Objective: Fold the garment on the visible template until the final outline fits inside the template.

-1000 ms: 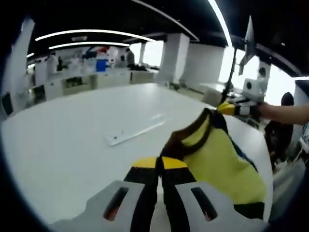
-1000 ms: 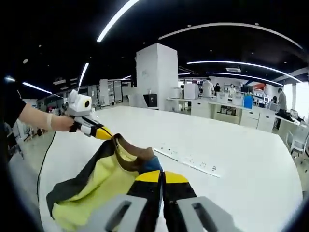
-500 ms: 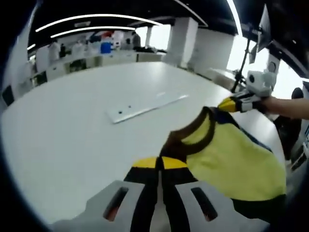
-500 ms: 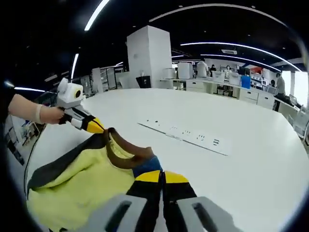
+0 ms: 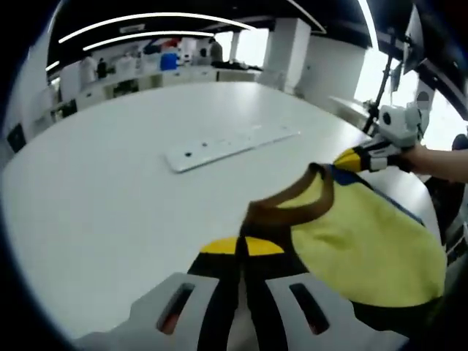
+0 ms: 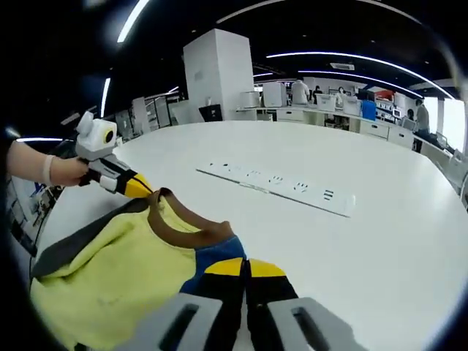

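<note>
The yellow garment point(image 5: 362, 241) hangs slack between the two claws, low over the white desk point(image 5: 110, 190). It looks light and floppy, likely to sag wherever unsupported. The left claw point(image 5: 241, 247) and right claw point(image 6: 245, 269) are each pinched closed on its brown collar point(image 6: 183, 228), sensible points for spreading it.
</note>
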